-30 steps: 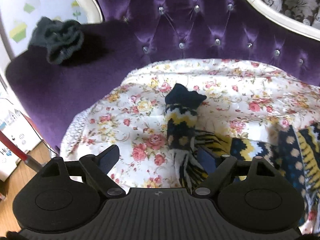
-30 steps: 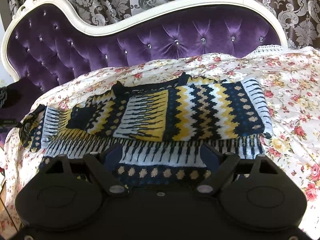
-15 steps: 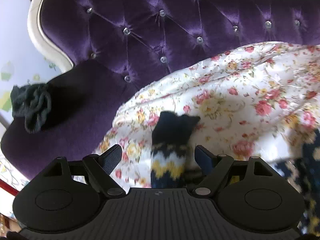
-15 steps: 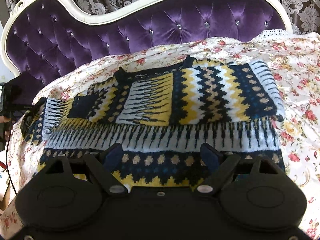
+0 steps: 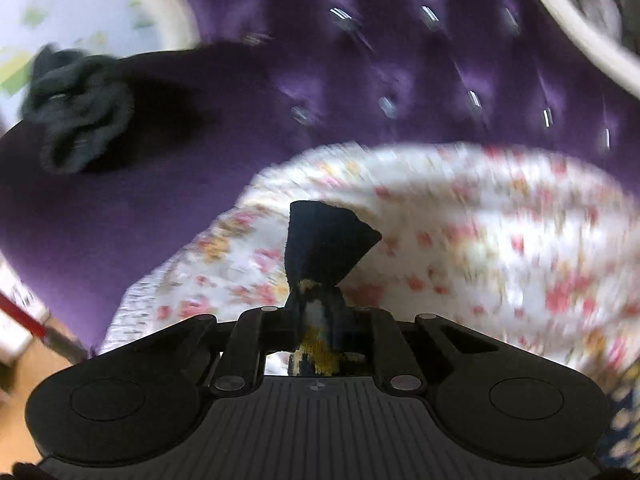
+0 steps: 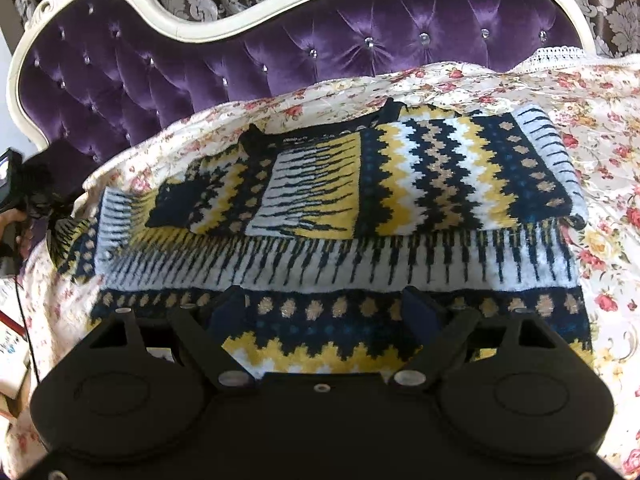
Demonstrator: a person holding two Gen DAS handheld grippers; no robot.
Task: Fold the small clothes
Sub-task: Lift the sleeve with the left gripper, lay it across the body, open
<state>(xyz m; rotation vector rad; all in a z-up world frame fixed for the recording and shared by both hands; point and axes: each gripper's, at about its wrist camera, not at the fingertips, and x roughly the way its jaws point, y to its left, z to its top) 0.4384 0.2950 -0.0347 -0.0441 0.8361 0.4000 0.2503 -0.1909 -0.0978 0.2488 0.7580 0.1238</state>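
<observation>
Sweater [image 6: 360, 200] lies spread on the floral cover [image 6: 600, 128], one sleeve already folded across; soft, limp knit, likely best taken at cuffs or hem; left gripper [image 5: 318, 312] is clamped on the sleeve cuff [image 5: 324, 240] at 12 o'clock; right gripper [image 6: 324, 308] hangs apart over the hem at 6 o'clock.

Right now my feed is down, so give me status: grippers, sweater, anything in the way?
Left gripper shut on sweater sleeve cuff. Right gripper open, over sweater hem. Dark bundle on sofa arm, clear of sweater.
</observation>
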